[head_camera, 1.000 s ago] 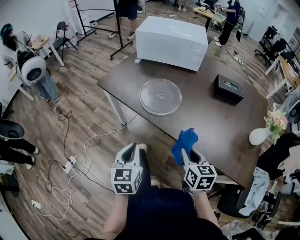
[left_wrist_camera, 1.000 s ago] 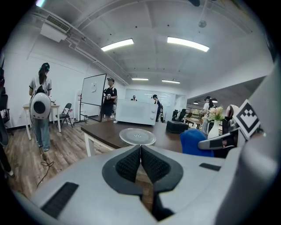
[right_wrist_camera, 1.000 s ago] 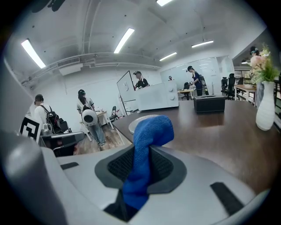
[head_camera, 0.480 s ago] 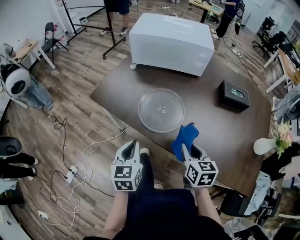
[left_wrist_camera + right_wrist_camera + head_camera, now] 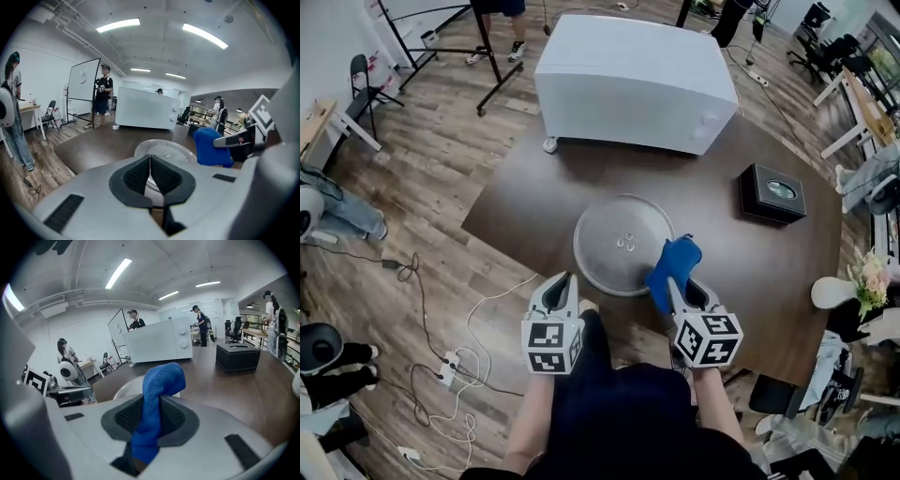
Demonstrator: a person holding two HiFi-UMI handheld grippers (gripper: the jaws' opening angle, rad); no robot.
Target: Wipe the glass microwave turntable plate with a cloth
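Observation:
The round glass turntable plate (image 5: 619, 242) lies flat on the dark brown table (image 5: 750, 262), in front of the white microwave (image 5: 633, 82). My right gripper (image 5: 682, 289) is shut on a blue cloth (image 5: 673, 264) that sticks up over the plate's near right rim. The cloth (image 5: 157, 390) fills the middle of the right gripper view, with the plate (image 5: 123, 389) behind it. My left gripper (image 5: 559, 292) is shut and holds nothing, just off the table's near edge by the plate's near left rim. In the left gripper view the plate (image 5: 164, 149) lies ahead and the cloth (image 5: 212, 146) to the right.
A black box (image 5: 778, 195) sits at the table's right. A white vase with flowers (image 5: 844, 289) stands by the right edge. Cables and a power strip (image 5: 450, 367) lie on the wooden floor at left. People stand in the background.
Both grippers have come forward to the table. The cloth now reaches over the plate's near right rim, and the microwave and plate appear larger and closer.

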